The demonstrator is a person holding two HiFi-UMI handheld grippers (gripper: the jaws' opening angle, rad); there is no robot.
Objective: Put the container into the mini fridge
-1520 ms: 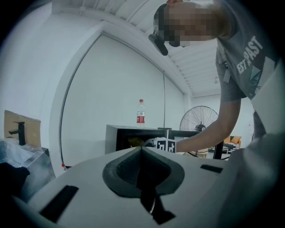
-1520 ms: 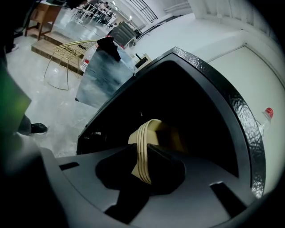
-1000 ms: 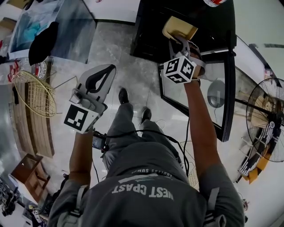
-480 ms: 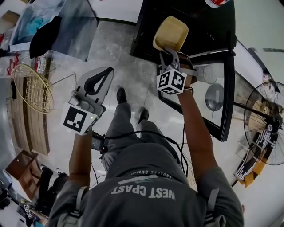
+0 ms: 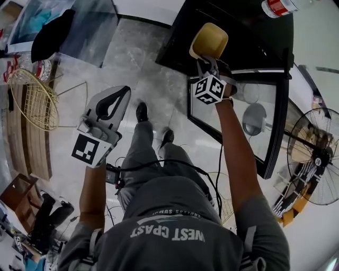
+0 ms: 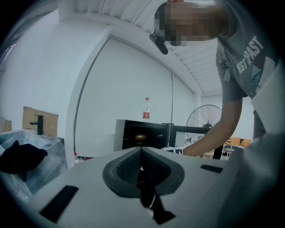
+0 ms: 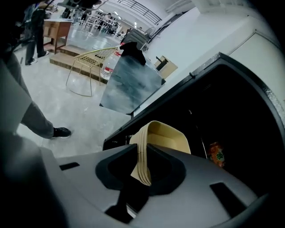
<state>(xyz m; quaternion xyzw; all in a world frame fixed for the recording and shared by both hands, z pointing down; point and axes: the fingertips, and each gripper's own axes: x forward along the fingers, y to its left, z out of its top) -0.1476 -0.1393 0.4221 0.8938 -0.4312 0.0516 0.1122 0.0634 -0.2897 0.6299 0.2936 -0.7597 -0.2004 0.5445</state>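
Head view, looking steeply down: the right gripper (image 5: 208,59) is clamped on the rim of a beige container (image 5: 210,39) and holds it tilted at the open front edge of the black mini fridge (image 5: 238,26). In the right gripper view the container sits against the dark cavity, where an orange packet (image 7: 216,154) lies at the right side. The fridge's glass door (image 5: 278,132) hangs open. The left gripper (image 5: 112,101) hovers over the pale grey polished floor (image 5: 143,58) — jaws pressed together, nothing between them. A bottle (image 5: 280,6) stands on the fridge's top. A wire chair (image 5: 32,100) sits at the floor's left edge, a pedestal fan (image 5: 318,153) at its right.
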